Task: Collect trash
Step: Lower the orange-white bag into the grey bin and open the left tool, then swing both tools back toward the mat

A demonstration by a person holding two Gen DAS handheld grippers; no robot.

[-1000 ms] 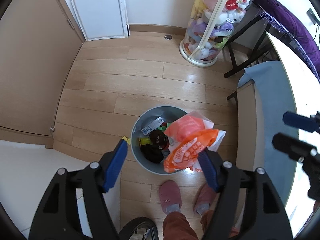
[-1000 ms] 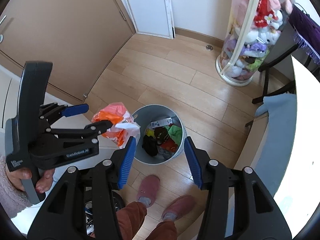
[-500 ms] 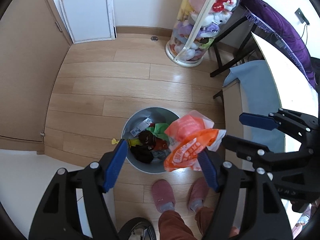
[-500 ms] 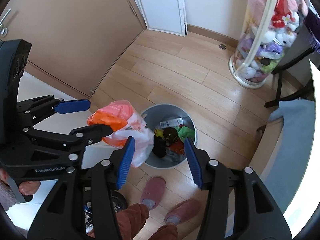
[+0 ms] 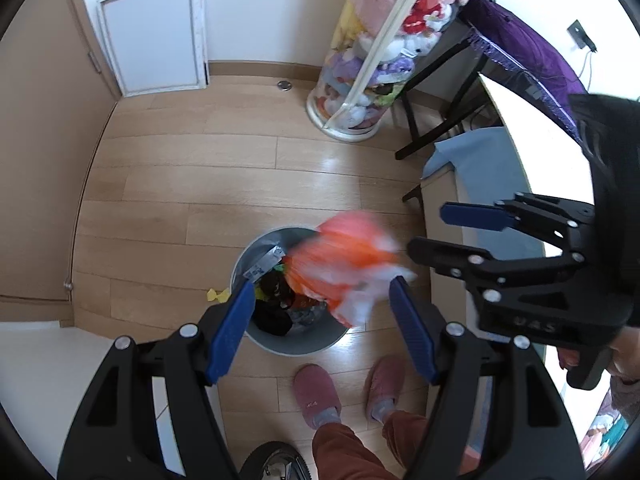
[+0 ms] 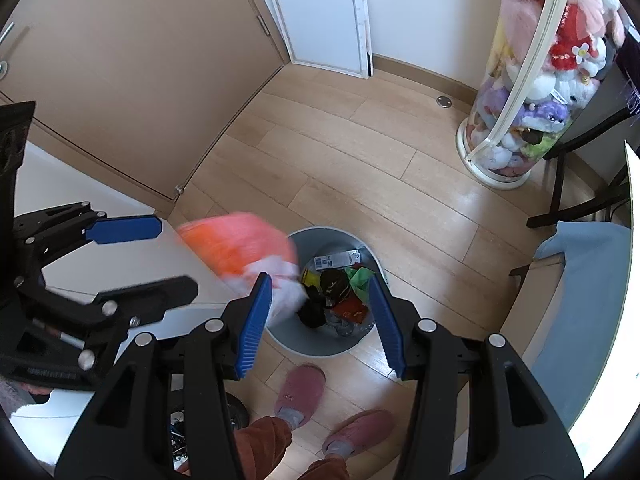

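**Bag blurs above the bin**

The orange-and-white bag (image 5: 344, 264), sharp half a second ago, now smears above the bin (image 5: 294, 342) rim, seemingly falling. Left gripper (image 5: 320, 332) stands wide with nothing pressed; right gripper (image 6: 318, 322) half-open, empty. Drop probably underway.

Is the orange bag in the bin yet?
Not yet. The orange bag is a motion-blurred shape above the grey bin's rim, clear of both tongs.

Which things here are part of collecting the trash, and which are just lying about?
Part of the job: orange and white bag, grey bin, yellow scrap on the floor.
Just lying about: tube of plush toys, white canvas, blue cloth.
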